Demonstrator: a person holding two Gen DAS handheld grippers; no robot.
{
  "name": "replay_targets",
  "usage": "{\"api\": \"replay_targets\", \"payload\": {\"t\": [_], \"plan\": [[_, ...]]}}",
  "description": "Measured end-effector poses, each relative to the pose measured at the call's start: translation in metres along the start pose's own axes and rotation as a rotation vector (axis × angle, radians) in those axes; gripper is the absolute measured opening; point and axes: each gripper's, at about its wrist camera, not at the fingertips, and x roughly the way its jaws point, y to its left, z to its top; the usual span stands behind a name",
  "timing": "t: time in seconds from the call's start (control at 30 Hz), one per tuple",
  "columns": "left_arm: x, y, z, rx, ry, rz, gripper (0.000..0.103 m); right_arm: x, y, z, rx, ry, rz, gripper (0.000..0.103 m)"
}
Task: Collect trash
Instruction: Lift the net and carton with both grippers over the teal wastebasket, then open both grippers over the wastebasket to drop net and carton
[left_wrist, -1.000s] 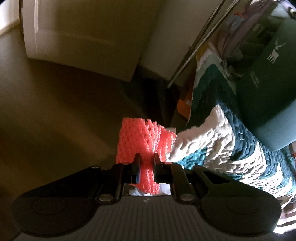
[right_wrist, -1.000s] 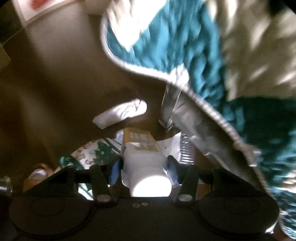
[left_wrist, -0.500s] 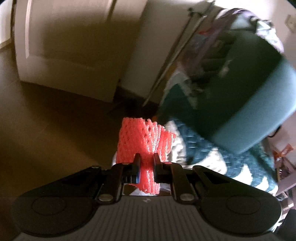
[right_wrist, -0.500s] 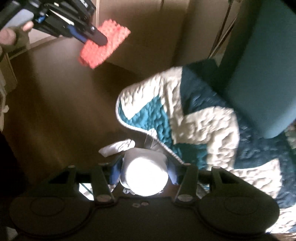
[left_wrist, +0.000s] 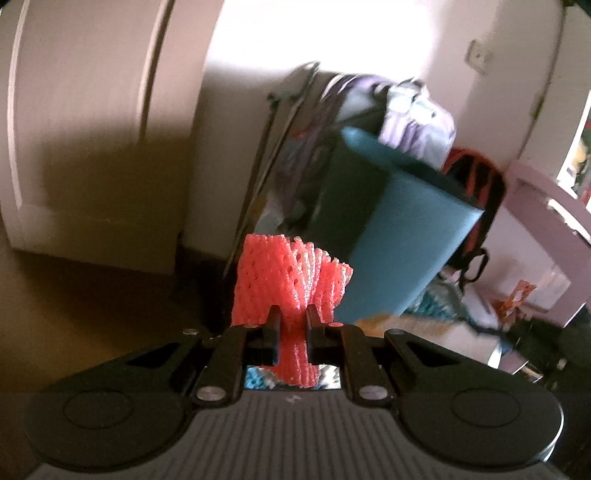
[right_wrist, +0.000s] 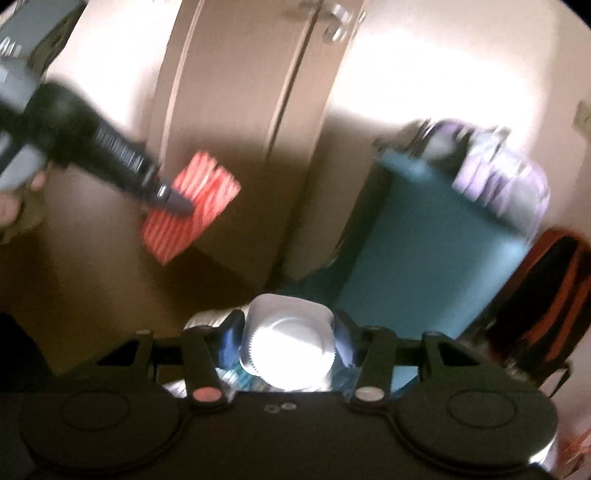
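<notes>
My left gripper is shut on a red foam fruit net and holds it up in the air. It also shows in the right wrist view, where the left gripper holds the net at the upper left. My right gripper is shut on a white plastic bottle with a ribbed white cap facing the camera. Both views are blurred.
A teal cushion or chair back stands ahead on the right, with clothes piled behind it and a black-and-red backpack. A white door and wall are at the left. The dark wood floor is below.
Both grippers have lifted and tilted up from the floor and quilt toward the door and wall. Each keeps its hold on its item.
</notes>
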Motion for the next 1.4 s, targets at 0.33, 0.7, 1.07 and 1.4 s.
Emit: {"api": "replay_targets", "payload": {"t": [0.33, 0.7, 1.07, 1.4], "plan": [[-0.015, -0.075, 0.084, 0.159, -0.092, -0.038, 0.012, -0.063, -0.088, 0.087, 0.021, -0.216, -0.157, 0.05], [0.052, -0.143, 0.15, 0.315, -0.031, -0.041, 0.012, -0.03, -0.145, 0.105, 0.021, -0.189, -0.251, 0.048], [0.153, -0.159, 0.169, 0.332, 0.1, 0.017, 0.012, 0.023, -0.175, 0.101, 0.077, -0.166, -0.246, 0.048], [0.211, -0.154, 0.173, 0.303, 0.206, 0.032, 0.012, 0.073, -0.226, 0.102, 0.275, -0.065, -0.155, 0.05]]}}
